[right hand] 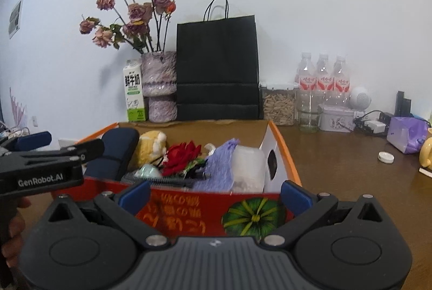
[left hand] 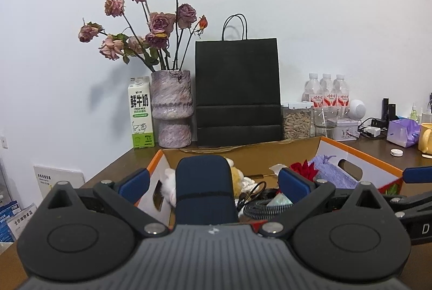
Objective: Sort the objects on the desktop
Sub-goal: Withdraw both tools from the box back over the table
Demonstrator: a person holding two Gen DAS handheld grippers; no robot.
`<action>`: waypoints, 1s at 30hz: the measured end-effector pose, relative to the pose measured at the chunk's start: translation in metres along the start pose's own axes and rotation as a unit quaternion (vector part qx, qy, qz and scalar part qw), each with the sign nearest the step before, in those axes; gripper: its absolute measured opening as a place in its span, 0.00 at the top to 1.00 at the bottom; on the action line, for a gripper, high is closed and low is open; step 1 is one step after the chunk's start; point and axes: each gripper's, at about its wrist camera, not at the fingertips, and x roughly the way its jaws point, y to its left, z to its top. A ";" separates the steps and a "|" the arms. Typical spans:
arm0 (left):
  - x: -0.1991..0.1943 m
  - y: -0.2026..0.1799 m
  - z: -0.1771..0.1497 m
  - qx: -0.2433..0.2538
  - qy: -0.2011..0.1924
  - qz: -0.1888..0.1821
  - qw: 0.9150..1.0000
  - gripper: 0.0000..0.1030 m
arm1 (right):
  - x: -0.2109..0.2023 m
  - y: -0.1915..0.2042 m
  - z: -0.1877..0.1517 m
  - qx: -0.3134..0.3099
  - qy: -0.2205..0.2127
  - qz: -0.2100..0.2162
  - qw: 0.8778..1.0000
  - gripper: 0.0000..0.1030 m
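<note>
An open cardboard box (right hand: 280,146) with an orange rim and a red front stands on the brown table. It holds a navy pouch (left hand: 203,187), a yellow plush toy (right hand: 151,148), a red flower (right hand: 183,155), a purple cloth (right hand: 218,165), a black coiled cable (left hand: 259,206) and a white container (right hand: 248,165). My left gripper (left hand: 213,182) is open, its fingers either side of the navy pouch at the box's left end. My right gripper (right hand: 214,195) is open and empty in front of the box's red wall. The left gripper also shows in the right wrist view (right hand: 40,144).
Along the back wall stand a milk carton (left hand: 140,114), a vase of dried roses (left hand: 172,109), a black paper bag (left hand: 237,92), a jar (right hand: 278,106), water bottles (right hand: 322,79) and a tin (right hand: 336,118). To the right lie a purple pack (right hand: 405,134), a white cap (right hand: 386,157) and a yellow mug (right hand: 426,155).
</note>
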 end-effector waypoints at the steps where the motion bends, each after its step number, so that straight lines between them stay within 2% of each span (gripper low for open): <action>1: -0.003 0.001 -0.001 -0.001 0.001 0.000 1.000 0.00 | -0.002 0.002 -0.002 -0.003 0.003 -0.001 1.000 0.00; 5: -0.015 0.006 -0.004 0.000 0.007 -0.003 1.000 0.00 | -0.011 0.010 -0.007 -0.019 0.010 0.005 1.000 0.00; 15: -0.028 0.018 -0.017 0.007 0.059 -0.017 0.998 0.00 | -0.019 0.025 -0.019 -0.049 0.046 0.015 0.998 0.00; 30: -0.020 0.022 -0.027 0.025 0.139 -0.053 0.989 0.00 | 0.001 0.030 -0.025 -0.053 0.113 0.021 0.992 0.00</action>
